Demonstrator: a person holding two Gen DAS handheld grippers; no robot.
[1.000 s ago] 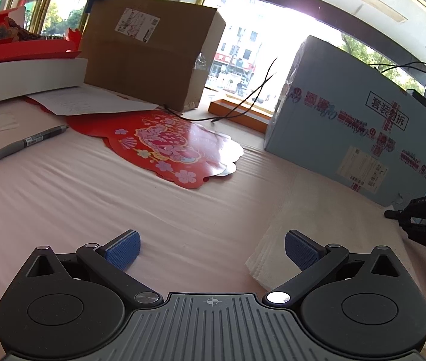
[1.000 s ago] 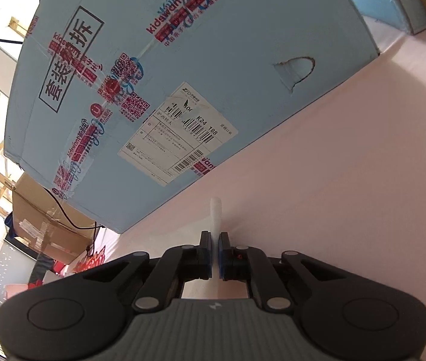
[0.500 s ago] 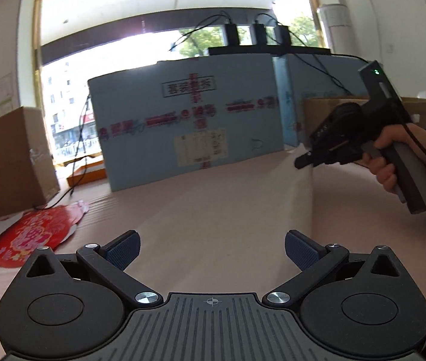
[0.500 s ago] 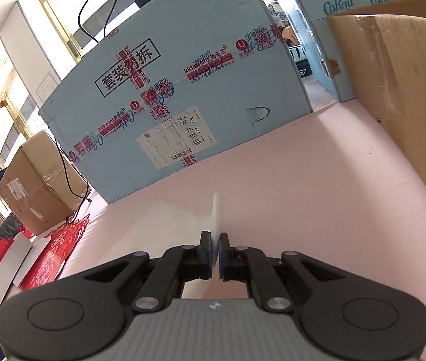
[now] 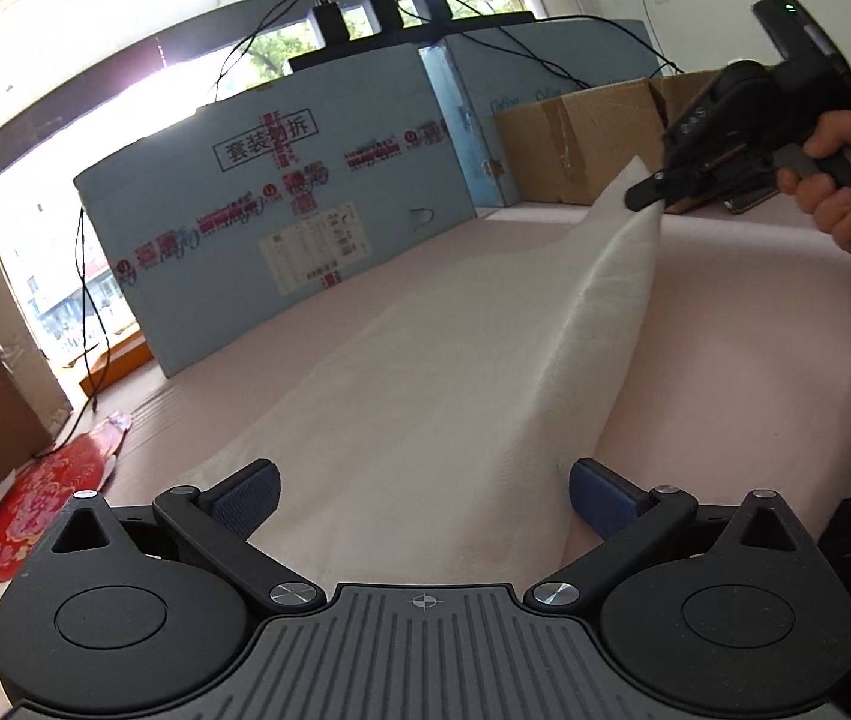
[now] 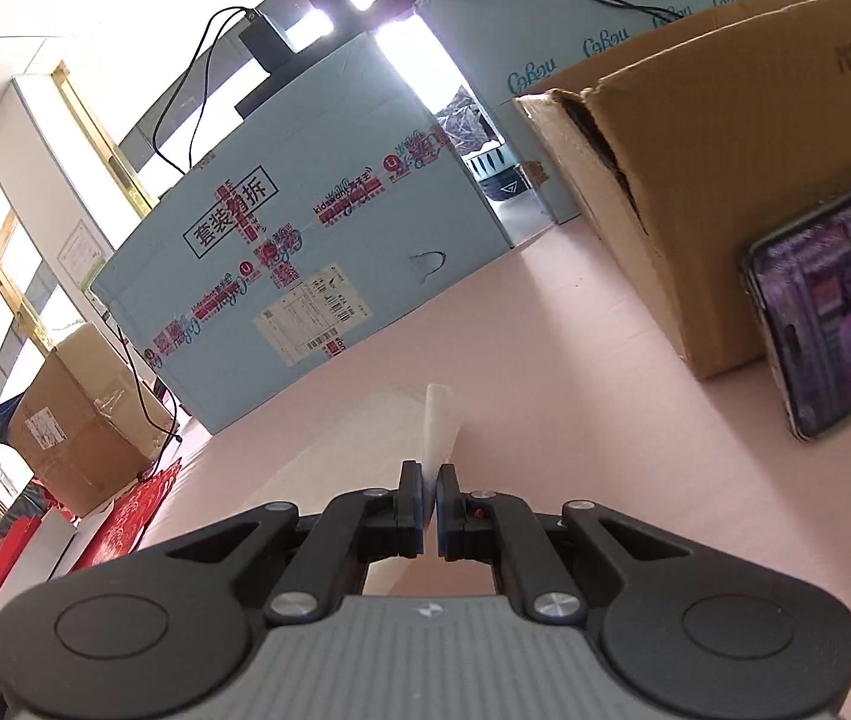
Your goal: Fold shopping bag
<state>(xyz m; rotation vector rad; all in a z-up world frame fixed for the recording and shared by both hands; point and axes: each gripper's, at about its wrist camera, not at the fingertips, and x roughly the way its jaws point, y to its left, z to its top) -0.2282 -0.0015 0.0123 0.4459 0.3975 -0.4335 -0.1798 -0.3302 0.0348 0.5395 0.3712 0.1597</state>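
A white fabric shopping bag lies lengthwise on the pink table, its far right corner lifted off the surface. My right gripper, held by a hand at the upper right of the left wrist view, is shut on that raised corner. In the right wrist view the same gripper pinches a thin white edge of the bag that sticks up between its pads. My left gripper is open, its blue pads spread wide over the bag's near end, with nothing gripped.
A big light-blue carton stands across the back of the table. A brown cardboard box sits at the right with a lit phone leaning on it. Another brown box and red paper decorations lie to the left.
The left wrist view has swung from the red decoration round to the bag and rolled. The right gripper has carried the bag's corner to the right and up, towards the brown box.
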